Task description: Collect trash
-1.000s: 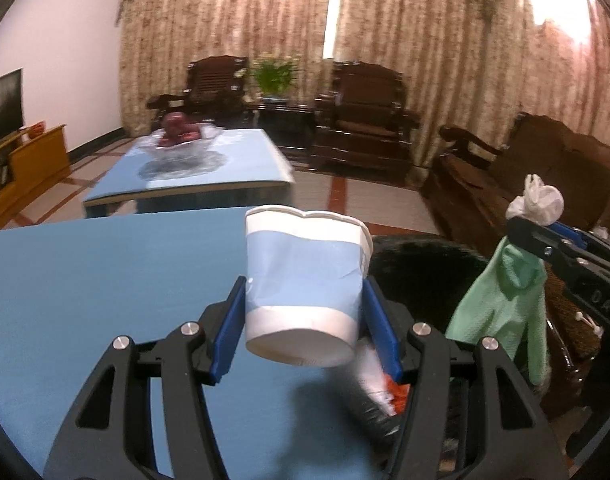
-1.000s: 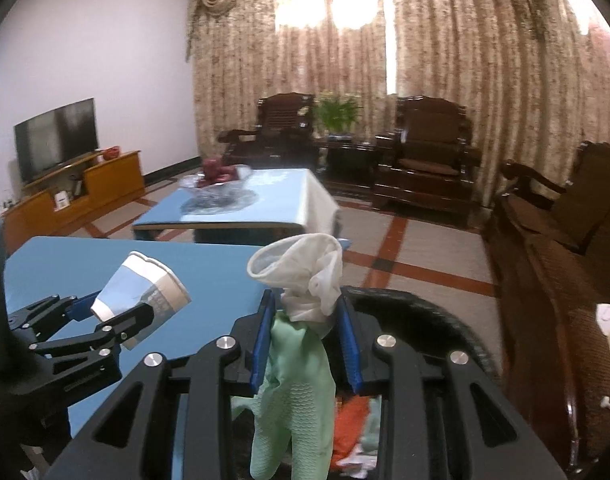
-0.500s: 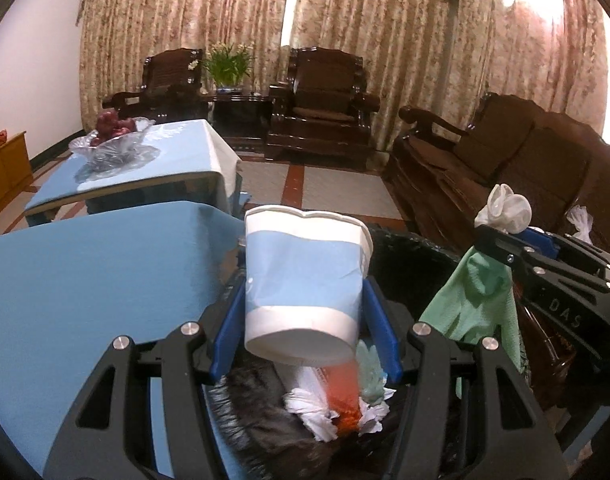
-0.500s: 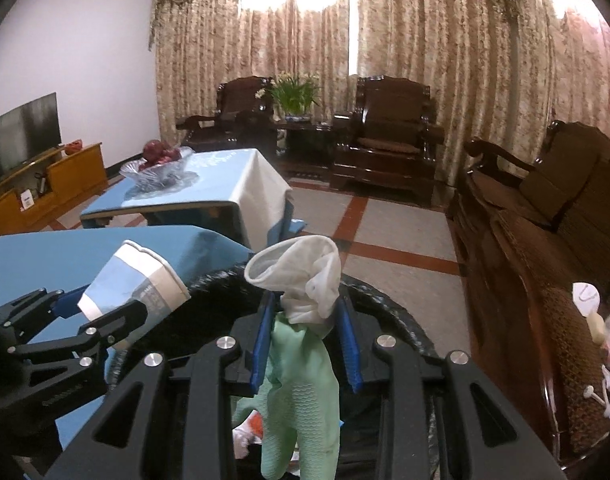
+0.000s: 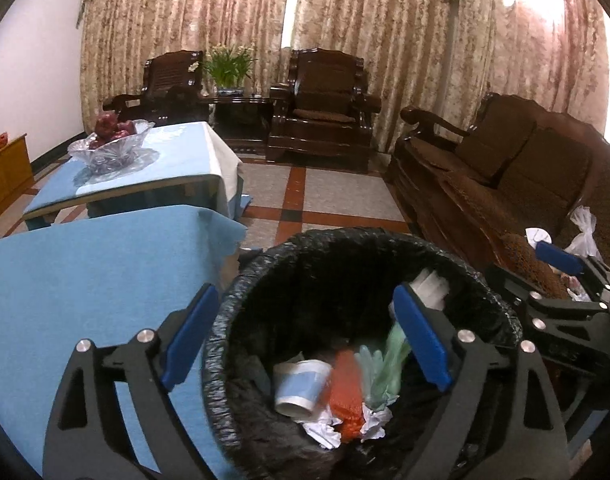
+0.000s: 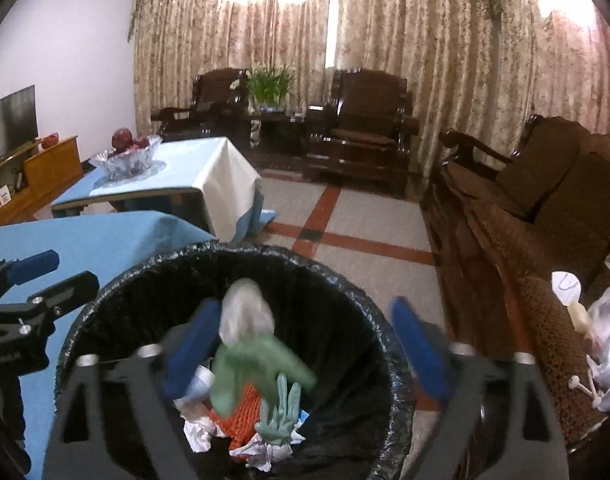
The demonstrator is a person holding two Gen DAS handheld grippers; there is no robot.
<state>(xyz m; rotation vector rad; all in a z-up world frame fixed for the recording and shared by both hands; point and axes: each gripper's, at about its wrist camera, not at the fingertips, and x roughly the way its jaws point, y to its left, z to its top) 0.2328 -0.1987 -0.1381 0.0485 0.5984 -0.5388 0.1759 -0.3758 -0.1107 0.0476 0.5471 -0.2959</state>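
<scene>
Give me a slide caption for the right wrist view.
Open right gripper over the black-lined trash bin, its jaws just opened, green glove falling free onto crumpled trash.

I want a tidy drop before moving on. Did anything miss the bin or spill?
Nothing has spilled. The cup lies on its side inside the bin, and the glove, blurred, is over the bin's opening between the right gripper's open fingers.

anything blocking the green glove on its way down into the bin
Nothing visible does. The right gripper has just been opening, and the green glove is dropping free between its fingers, straight above the open trash bin and the trash pile inside. The paper cup already lies there.
</scene>
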